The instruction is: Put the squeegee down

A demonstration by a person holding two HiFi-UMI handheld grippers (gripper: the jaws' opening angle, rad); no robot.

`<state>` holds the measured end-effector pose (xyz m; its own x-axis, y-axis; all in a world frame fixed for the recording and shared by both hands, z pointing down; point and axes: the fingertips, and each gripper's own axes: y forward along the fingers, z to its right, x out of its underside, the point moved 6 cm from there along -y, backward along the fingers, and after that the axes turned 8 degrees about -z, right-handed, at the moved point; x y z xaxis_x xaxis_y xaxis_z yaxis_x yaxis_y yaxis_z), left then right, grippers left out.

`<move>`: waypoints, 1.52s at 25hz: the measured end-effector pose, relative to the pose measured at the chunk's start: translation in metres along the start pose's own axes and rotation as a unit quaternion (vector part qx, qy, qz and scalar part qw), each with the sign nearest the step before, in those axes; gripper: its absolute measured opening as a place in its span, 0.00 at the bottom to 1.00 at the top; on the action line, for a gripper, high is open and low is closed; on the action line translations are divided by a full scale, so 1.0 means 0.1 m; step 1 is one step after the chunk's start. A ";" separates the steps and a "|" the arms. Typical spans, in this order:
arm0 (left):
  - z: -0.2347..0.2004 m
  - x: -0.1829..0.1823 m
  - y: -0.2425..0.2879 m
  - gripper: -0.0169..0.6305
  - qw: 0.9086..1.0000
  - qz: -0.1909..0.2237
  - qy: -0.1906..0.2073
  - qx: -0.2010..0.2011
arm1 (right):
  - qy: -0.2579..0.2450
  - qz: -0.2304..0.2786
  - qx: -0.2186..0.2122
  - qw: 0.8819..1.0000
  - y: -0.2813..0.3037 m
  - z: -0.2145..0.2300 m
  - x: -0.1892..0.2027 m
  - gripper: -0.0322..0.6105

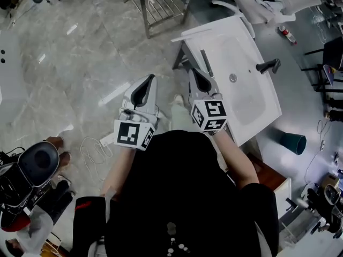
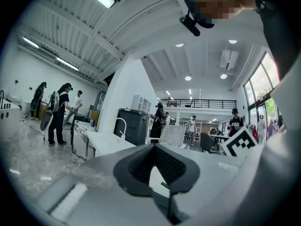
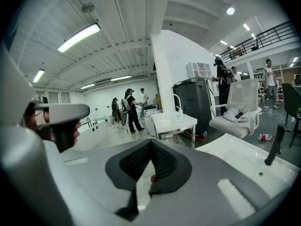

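1. The squeegee (image 1: 207,63) looks to be down already. It is a slim grey strip lying along the left ledge of the sink (image 1: 252,119), and neither claw holds it.
2. The right claw (image 1: 194,73) has its 2 jaws closed tip to tip with nothing gripped between them. Its tips hang just beside the near end of the squeegee, at the sink's left edge.
3. The left claw (image 1: 149,80) is closed and empty too. It is out over the floor (image 1: 80,63), left of the sink and well apart from the squeegee.
4. To finish this step well, I would check that the strip rests with its whole length on the ledge. It should not hang off the left edge or tip toward the bowl.
5. The right claw should draw back toward the person in a straight line. A sideways swing could clip the near end and slide the squeegee off that smooth surface.
6. The sink is a glossy white rectangle with a shallow, rounded bowl, and it looks hard and slick. A small round metal drain (image 1: 232,78) sits in it, and a dark, angular faucet (image 1: 268,66) stands on its far-right ledge.
7. The squeegee is thin, straight and dull grey. From here I cannot tell its blade from its handle.
8. Each claw has a smooth pale plastic shell that tapers to a point, lined with dark ribbed pads (image 3: 163,163) that look rubbery.
9. The floor is polished grey stone with cloudy veining, and it reflects the ceiling lights.
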<state>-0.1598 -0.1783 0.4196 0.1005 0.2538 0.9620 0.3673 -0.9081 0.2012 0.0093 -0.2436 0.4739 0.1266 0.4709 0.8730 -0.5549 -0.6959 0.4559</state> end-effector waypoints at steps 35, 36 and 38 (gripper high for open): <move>0.04 -0.77 -0.41 0.02 0.996 0.082 0.043 -0.016 | -0.083 0.167 -0.047 0.981 -0.99 -0.83 -1.25 0.05; 0.05 -0.77 -0.41 0.02 0.996 0.081 0.044 -0.014 | -0.082 0.167 -0.047 0.981 -0.99 -0.83 -1.25 0.05; 0.07 -0.77 -0.40 0.02 0.996 0.080 0.046 -0.012 | -0.079 0.168 -0.047 0.982 -1.00 -0.82 -1.25 0.05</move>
<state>-0.1754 -0.1587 0.3363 0.0710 0.0753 0.9946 0.3313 -0.9423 0.0477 -0.0189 -0.1886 0.3046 0.0453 0.1289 0.9906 -0.6592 -0.7413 0.1266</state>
